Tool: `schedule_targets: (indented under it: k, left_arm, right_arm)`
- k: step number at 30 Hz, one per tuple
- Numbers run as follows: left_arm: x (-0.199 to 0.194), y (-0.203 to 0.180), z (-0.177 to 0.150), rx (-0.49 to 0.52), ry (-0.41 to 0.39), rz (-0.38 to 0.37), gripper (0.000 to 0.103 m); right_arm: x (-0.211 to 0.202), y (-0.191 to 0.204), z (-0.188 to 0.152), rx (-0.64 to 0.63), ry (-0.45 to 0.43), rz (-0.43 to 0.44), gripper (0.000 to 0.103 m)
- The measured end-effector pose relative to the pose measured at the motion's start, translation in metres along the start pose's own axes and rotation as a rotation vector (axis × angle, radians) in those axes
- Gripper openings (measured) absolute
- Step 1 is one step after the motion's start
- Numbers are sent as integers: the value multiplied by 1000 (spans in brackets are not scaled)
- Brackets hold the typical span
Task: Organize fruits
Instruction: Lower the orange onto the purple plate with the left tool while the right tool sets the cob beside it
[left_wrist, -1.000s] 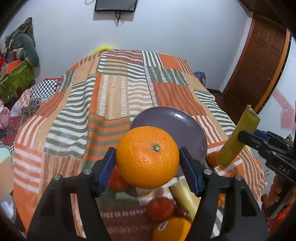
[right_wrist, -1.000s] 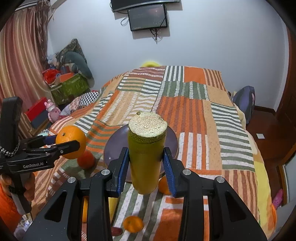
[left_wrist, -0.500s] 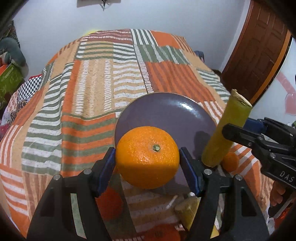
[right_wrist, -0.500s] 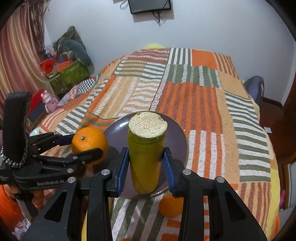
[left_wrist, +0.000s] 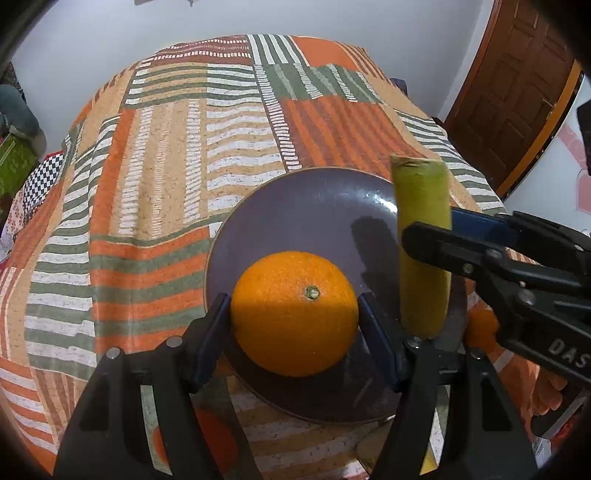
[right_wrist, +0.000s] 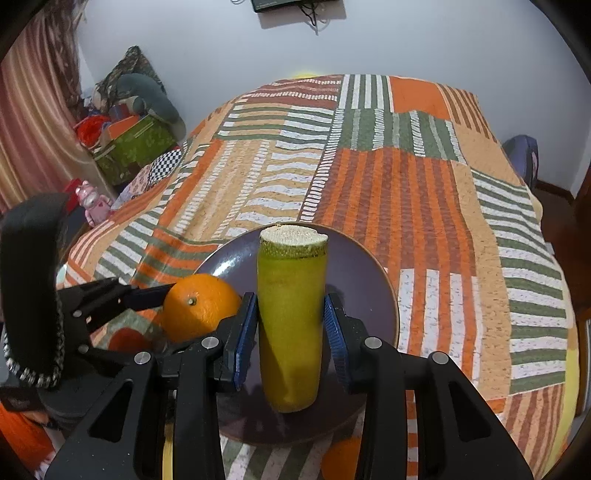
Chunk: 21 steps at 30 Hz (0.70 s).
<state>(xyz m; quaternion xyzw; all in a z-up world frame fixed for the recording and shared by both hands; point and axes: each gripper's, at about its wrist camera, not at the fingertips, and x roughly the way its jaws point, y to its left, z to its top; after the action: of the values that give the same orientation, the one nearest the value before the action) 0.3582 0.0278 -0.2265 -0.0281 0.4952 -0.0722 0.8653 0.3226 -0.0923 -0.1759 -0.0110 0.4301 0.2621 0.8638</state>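
My left gripper (left_wrist: 295, 314) is shut on a large orange (left_wrist: 294, 313) and holds it over the near part of a round purple plate (left_wrist: 314, 206). My right gripper (right_wrist: 290, 325) is shut on an upright yellow-green cut stalk (right_wrist: 290, 317), held over the same plate (right_wrist: 358, 266). In the left wrist view the stalk (left_wrist: 423, 243) stands just right of the orange, clamped by the right gripper (left_wrist: 424, 236). In the right wrist view the orange (right_wrist: 199, 310) sits left of the stalk.
The plate lies on a bed with a striped orange, green and white patchwork cover (left_wrist: 177, 155). Small orange fruits lie near the plate's near edge (left_wrist: 207, 439) (right_wrist: 340, 458). A brown door (left_wrist: 517, 85) is at right; clutter and boxes (right_wrist: 136, 144) at left.
Both grippers have moved forward and down over the plate with their fruit still held. The plate now fills more of both views, and the loose fruits have slipped toward the bottom edge.
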Motion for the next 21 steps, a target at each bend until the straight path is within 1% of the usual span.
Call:
schedule_targets:
  k: [2, 5, 6, 9, 12, 15, 17, 21]
  left_arm:
    - [1, 1, 0, -4, 2, -7, 69]
    - [2, 5, 1, -21, 10, -26, 69]
    - [3, 5, 1, -17, 11, -22, 69]
    - [3, 4, -3, -7, 5, -10, 70]
    - [-1, 2, -3, 0, -11, 4, 70]
    - [-8, 3, -2, -14, -21, 4, 70]
    - [-16, 4, -3, -24, -33, 2, 70]
    - [-44, 5, -8, -28, -84, 14, 70]
  right_arm:
    - [4, 1, 1, 2, 9, -4, 34]
    - [16, 3, 1, -13, 46, -23, 34]
    - [18, 4, 0, -13, 56, -25, 34]
    - [23, 0, -3, 12, 81, -2, 34]
    - [18, -1, -5, 12, 66, -7, 34]
    - [8, -1, -2, 9, 48, -11, 34]
    - [0, 1, -1, 4, 33, -20, 34]
    - [-26, 6, -3, -16, -17, -37, 34]
